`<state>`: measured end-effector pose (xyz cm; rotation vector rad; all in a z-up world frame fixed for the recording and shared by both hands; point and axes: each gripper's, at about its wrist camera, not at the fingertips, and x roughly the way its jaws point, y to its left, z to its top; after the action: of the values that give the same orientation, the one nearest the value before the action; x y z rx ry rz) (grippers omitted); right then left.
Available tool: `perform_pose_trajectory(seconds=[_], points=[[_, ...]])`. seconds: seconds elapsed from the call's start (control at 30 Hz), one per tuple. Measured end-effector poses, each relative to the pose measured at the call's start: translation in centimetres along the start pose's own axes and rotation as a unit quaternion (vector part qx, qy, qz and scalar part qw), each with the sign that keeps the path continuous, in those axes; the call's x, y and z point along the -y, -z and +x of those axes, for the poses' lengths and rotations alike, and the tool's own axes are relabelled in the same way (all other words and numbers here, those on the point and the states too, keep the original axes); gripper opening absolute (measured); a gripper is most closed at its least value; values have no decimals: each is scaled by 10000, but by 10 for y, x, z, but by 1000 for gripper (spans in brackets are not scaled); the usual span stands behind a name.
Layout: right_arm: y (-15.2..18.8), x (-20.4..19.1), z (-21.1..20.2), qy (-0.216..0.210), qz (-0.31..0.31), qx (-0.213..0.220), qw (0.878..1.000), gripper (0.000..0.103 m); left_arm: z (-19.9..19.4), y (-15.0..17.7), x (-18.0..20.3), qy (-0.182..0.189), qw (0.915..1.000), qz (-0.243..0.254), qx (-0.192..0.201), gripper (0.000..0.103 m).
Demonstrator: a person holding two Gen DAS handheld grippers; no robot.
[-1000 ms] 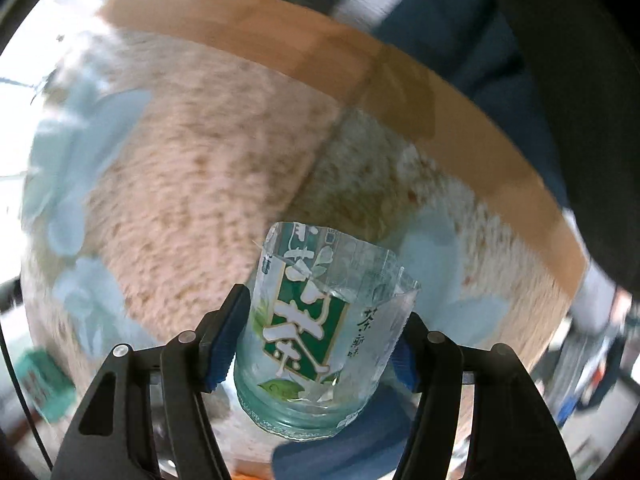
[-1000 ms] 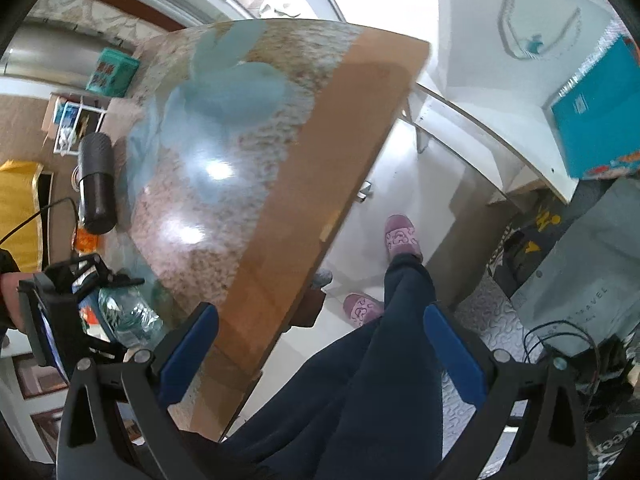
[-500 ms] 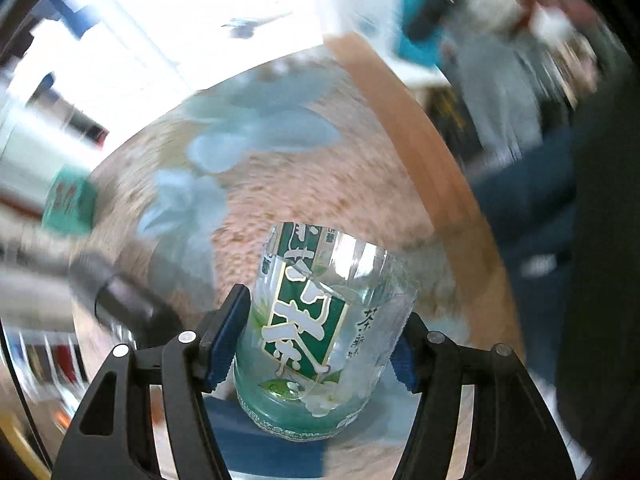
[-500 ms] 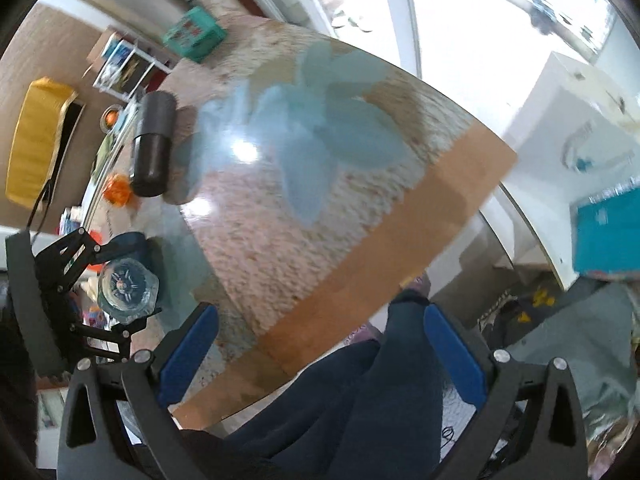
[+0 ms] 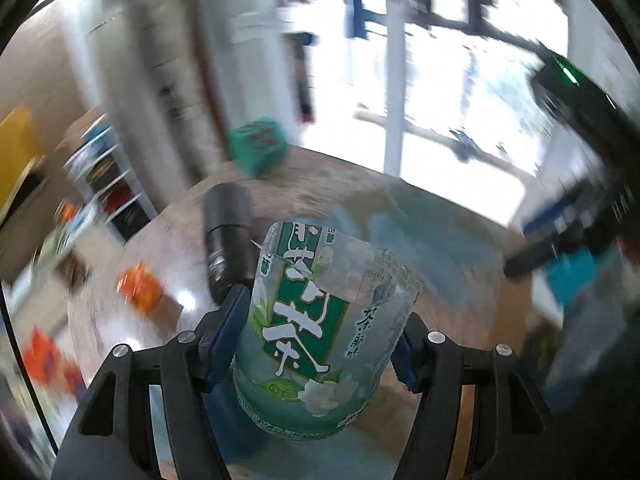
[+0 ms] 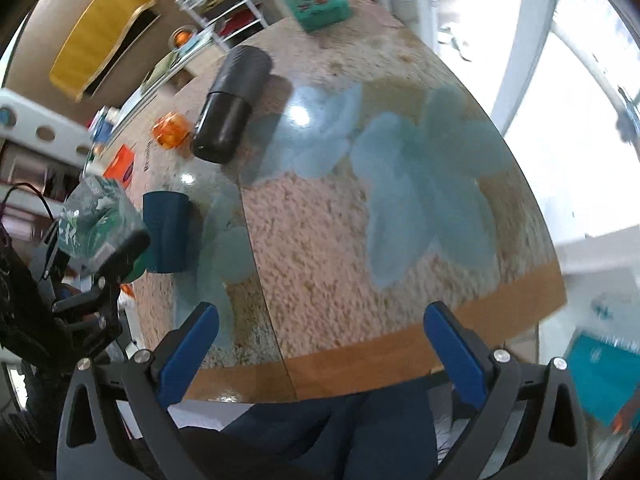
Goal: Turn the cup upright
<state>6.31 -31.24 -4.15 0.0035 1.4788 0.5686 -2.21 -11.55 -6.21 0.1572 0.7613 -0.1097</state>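
My left gripper (image 5: pixel 320 340) is shut on a clear cut-off plastic bottle cup (image 5: pixel 324 328) with a green tea label, its cut rim pointing away from the camera. In the right wrist view the same cup (image 6: pixel 98 216) is held above the table's left side by the left gripper (image 6: pixel 108 256). A dark blue cup (image 6: pixel 166 236) stands on the table next to it; it shows partly behind the held cup in the left wrist view (image 5: pixel 236 420). My right gripper (image 6: pixel 320 344) is open and empty above the table's near edge.
On the glass-topped table (image 6: pixel 360 240) lie a black cylinder flask (image 6: pixel 230 104), an orange object (image 6: pixel 170 132) and a teal box (image 6: pixel 318 0). Shelves and a yellow item stand beyond the table's far left. A person's dark trousers (image 6: pixel 320 432) are below the near edge.
The left gripper has swung the held cup round, so its view went from the table edge to the far side and window. The right gripper's view turned toward the table.
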Motion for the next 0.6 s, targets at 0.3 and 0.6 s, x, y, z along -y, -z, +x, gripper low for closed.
perform_pose_trajectory(seconds=[0.3, 0.6], points=[[-18, 0, 24, 1, -808, -273, 9964, 103, 32, 27, -1, -1280, 9764, -1708, 338, 68], [-28, 11, 38, 136, -1284, -459, 9906, 103, 58, 49, 0, -1877, 9518, -2371, 517, 68]])
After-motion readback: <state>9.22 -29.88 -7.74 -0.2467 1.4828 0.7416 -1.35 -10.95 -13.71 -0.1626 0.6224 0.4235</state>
